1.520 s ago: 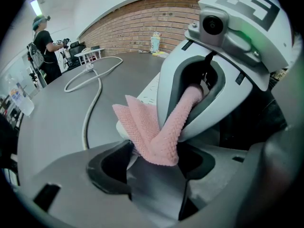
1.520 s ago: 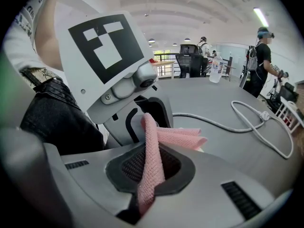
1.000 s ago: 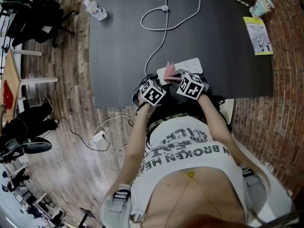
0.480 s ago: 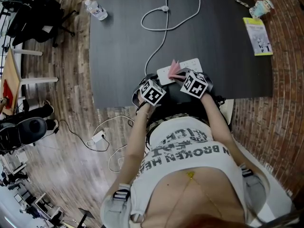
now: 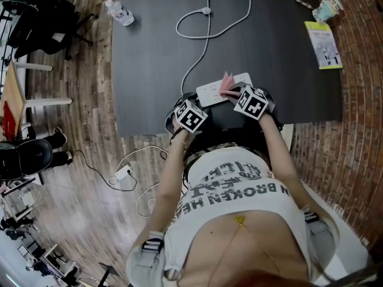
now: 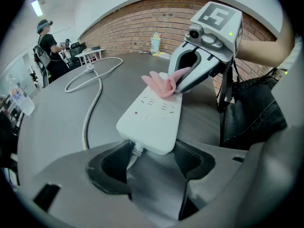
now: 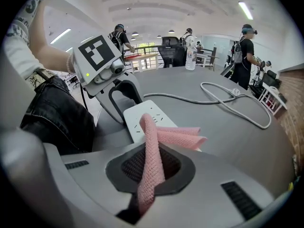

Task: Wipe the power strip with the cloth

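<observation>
A white power strip (image 5: 215, 92) lies near the front edge of the dark table (image 5: 149, 58). Its cable end (image 6: 151, 122) sits between the jaws of my left gripper (image 6: 152, 156), which are shut on its two sides. My right gripper (image 7: 152, 167) is shut on a pink cloth (image 7: 156, 137). The cloth's free folds rest on top of the strip (image 7: 137, 119), toward its right part in the head view, where the cloth (image 5: 227, 81) pokes out ahead of the right gripper (image 5: 239, 93). From the left gripper view the right gripper (image 6: 183, 80) presses the cloth (image 6: 161, 85) down from the far right side.
The strip's white cable (image 5: 209, 17) loops across the table's back half. A water bottle (image 5: 119, 12) stands at the far left corner; a yellow booklet (image 5: 323, 43) and a small cup (image 5: 329, 8) are at the far right. Another cord and plug (image 5: 124, 172) lie on the wooden floor.
My right gripper has slid the pink cloth rightward along the power strip, from near its left end to its right part. The left gripper has stayed at the cable end.
</observation>
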`<state>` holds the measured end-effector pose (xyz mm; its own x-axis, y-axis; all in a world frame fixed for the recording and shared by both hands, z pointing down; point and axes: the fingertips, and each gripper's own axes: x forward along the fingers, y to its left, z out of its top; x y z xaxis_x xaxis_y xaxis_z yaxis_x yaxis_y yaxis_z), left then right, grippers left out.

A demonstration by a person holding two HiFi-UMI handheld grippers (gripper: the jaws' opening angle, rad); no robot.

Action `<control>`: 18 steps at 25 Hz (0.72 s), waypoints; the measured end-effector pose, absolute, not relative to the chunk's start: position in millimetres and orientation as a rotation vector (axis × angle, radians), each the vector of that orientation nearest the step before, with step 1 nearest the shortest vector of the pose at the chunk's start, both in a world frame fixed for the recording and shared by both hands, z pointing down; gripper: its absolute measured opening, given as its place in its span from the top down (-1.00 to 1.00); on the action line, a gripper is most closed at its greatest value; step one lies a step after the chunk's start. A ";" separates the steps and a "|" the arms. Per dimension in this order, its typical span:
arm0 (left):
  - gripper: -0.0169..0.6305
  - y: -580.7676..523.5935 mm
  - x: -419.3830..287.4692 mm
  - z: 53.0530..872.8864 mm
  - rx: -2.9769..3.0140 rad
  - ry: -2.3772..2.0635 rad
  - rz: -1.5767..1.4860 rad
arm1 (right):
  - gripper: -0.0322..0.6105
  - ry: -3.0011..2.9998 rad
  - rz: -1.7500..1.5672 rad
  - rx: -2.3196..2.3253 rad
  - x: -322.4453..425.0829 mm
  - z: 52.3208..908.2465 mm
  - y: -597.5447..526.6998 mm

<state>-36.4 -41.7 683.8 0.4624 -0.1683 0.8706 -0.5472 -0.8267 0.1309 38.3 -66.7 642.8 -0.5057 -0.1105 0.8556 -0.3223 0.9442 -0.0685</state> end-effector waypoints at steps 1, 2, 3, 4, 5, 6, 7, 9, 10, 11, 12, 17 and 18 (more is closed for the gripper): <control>0.10 -41.6 -36.3 683.7 2.322 -0.601 1.319 | 0.85 -2.095 0.269 0.310 41.0 643.0 -67.2; 0.10 -41.4 -36.1 683.5 2.322 -0.602 1.319 | 0.85 -2.092 0.271 0.313 43.6 643.0 -67.5; 0.10 -41.3 -35.9 683.3 2.323 -0.601 1.318 | 0.85 -2.089 0.272 0.315 45.9 642.7 -67.9; 0.10 -41.2 -35.8 683.1 2.323 -0.601 1.318 | 0.85 -2.087 0.273 0.315 48.0 642.3 -68.3; 0.10 -41.1 -35.9 683.1 2.323 -0.601 1.318 | 0.85 -2.085 0.274 0.316 50.1 642.1 -68.9; 0.10 -41.2 -36.0 683.2 2.322 -0.601 1.318 | 0.85 -2.084 0.274 0.317 52.3 642.0 -69.7; 0.10 -41.3 -36.1 683.3 2.322 -0.600 1.319 | 0.85 -2.082 0.275 0.318 54.8 642.0 -70.5; 0.10 -41.6 -35.8 683.5 2.324 -0.601 1.317 | 0.85 -2.070 0.283 0.328 61.6 643.2 -71.3; 0.10 -41.6 -35.5 683.6 2.324 -0.601 1.316 | 0.85 -2.066 0.287 0.337 65.3 644.2 -71.8; 0.10 -41.4 -35.2 683.9 2.324 -0.601 1.316 | 0.85 -2.064 0.290 0.346 68.7 644.6 -72.5; 0.10 -41.1 -35.0 684.1 2.323 -0.601 1.317 | 0.85 -2.063 0.291 0.355 71.9 644.5 -73.5; 0.10 -41.1 -34.2 683.5 2.326 -0.600 1.316 | 0.85 -2.045 0.320 0.408 89.6 645.0 -76.2; 0.10 -41.3 -34.1 683.4 2.326 -0.600 1.315 | 0.85 -2.040 0.326 0.415 93.4 645.0 -77.3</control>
<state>-34.1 -41.3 683.4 0.4650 -0.1692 0.8690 -0.5456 -0.8278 0.1307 93.4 -77.3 645.0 -0.4524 -0.1547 0.8783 -0.4211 0.9052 -0.0574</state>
